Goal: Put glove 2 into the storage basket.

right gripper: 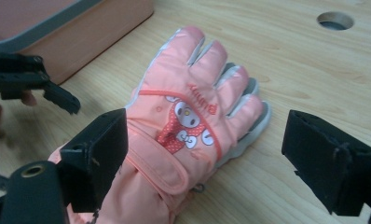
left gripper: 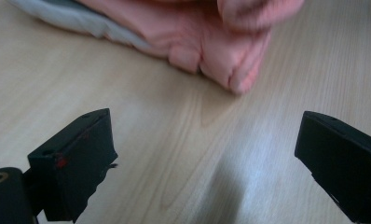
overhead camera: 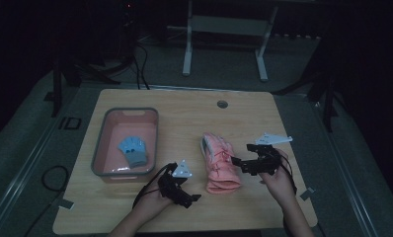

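A pink padded glove (overhead camera: 218, 164) with a cartoon bunny patch lies flat in the middle of the wooden table, on top of a second one. In the right gripper view the pink glove (right gripper: 188, 116) lies just beyond and below my right gripper (right gripper: 207, 163), whose jaws stand wide apart either side of its cuff. My right gripper (overhead camera: 242, 158) hovers at the glove's right edge. My left gripper (overhead camera: 191, 197) is open near the glove's cuff end, to its left. In the left gripper view the pink glove (left gripper: 211, 42) lies ahead of my empty left gripper (left gripper: 207, 163).
A pink bin with a grey rim (overhead camera: 101, 143) stands at the table's left and holds a small blue-grey glove (overhead camera: 134, 150). The bin's corner (right gripper: 81, 28) is close behind the pink glove. A round cable hole (overhead camera: 222, 104) sits near the table's far edge. The room around is dark.
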Available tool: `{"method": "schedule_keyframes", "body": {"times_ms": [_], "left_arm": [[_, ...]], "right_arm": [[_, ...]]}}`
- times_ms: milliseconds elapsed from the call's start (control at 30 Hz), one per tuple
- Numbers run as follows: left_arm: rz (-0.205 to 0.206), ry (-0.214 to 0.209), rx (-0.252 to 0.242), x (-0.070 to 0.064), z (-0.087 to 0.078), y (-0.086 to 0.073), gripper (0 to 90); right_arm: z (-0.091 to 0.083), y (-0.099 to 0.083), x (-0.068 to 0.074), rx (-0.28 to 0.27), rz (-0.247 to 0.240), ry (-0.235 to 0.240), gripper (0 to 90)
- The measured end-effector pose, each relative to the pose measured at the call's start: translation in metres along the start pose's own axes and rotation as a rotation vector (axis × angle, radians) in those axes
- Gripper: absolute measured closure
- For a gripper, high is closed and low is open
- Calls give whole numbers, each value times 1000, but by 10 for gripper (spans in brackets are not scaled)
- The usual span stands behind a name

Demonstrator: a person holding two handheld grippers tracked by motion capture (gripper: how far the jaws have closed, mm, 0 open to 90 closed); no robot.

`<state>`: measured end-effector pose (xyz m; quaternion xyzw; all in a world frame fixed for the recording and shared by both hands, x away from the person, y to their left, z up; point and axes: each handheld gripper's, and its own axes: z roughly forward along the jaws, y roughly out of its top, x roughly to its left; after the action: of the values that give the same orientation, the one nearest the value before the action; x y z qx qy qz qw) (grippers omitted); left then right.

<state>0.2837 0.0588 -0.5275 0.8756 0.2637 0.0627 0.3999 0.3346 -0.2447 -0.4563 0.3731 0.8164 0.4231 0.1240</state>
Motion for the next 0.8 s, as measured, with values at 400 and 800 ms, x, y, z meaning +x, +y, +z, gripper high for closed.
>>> {"method": "schedule_keyframes", "body": {"times_ms": [400,800], "left_arm": [[-3,31,-61,-6,-20,40,22],[-12,84,-57,3,-15,92,61]], "right_arm": [[-8,-8,-14,32,-3,1,134],[-7,1,-15,-24,-6,25,159]]}}
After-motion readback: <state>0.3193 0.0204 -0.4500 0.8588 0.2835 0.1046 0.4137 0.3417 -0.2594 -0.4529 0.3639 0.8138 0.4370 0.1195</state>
